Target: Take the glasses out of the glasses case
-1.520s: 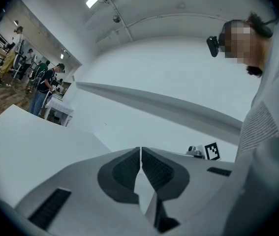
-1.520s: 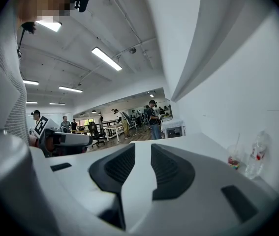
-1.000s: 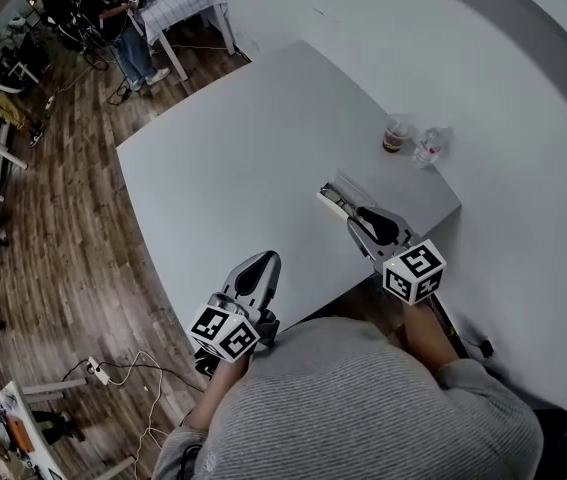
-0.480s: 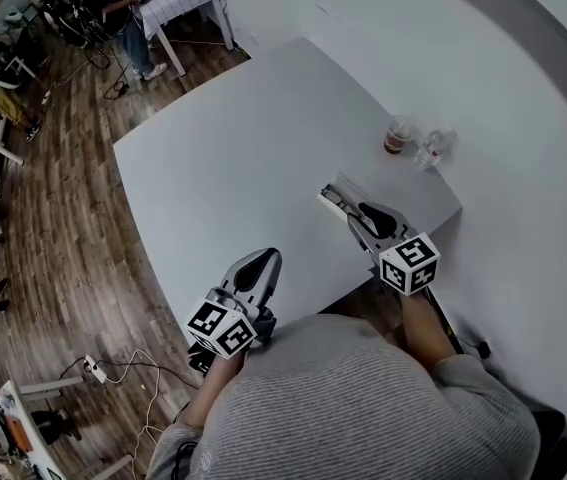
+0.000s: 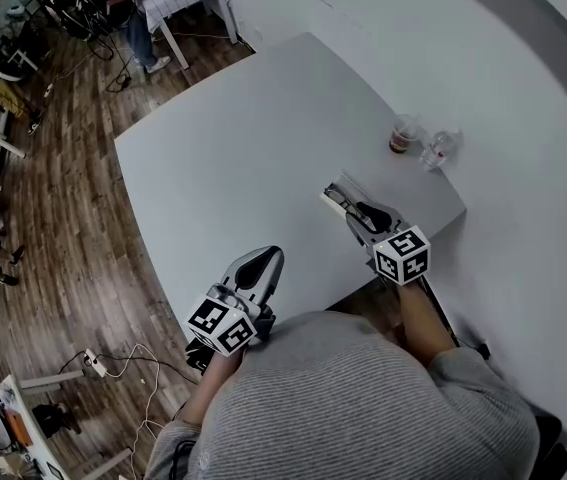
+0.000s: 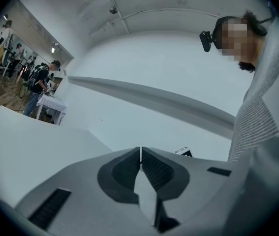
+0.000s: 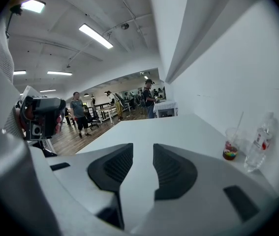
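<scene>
Glasses case [image 5: 335,194]: lies open on the desk [image 5: 243,158], close to its near right edge and just ahead of the right hand-held gripper. Something dark lies inside, probably the glasses, but it is too small to be sure.
Right hand-held gripper [image 7: 142,157]: released. Its jaws have just been opening and stand wide apart with only bare desk showing between them. It tilts down toward the case, which its own view does not show.
Left hand-held gripper [image 6: 140,154]: clenched on nothing, pads pressed together. It is held level over the near desk edge, well apart from the case.
Step in hand: bringing the open right jaws down to the glasses.
Doing it well: come in along the length of the case and straddle the frame at the bridge or a temple rather than a lens. Close gently and lift straight up so the case is not dragged. The idle left gripper could pin the case wall if it starts to slide.
Further off: a cup [image 5: 401,135] with a straw and a clear bottle [image 5: 435,150] stand side by side near the far right edge.
Count: one case, one cup, one bottle, two hand-held grippers.
</scene>
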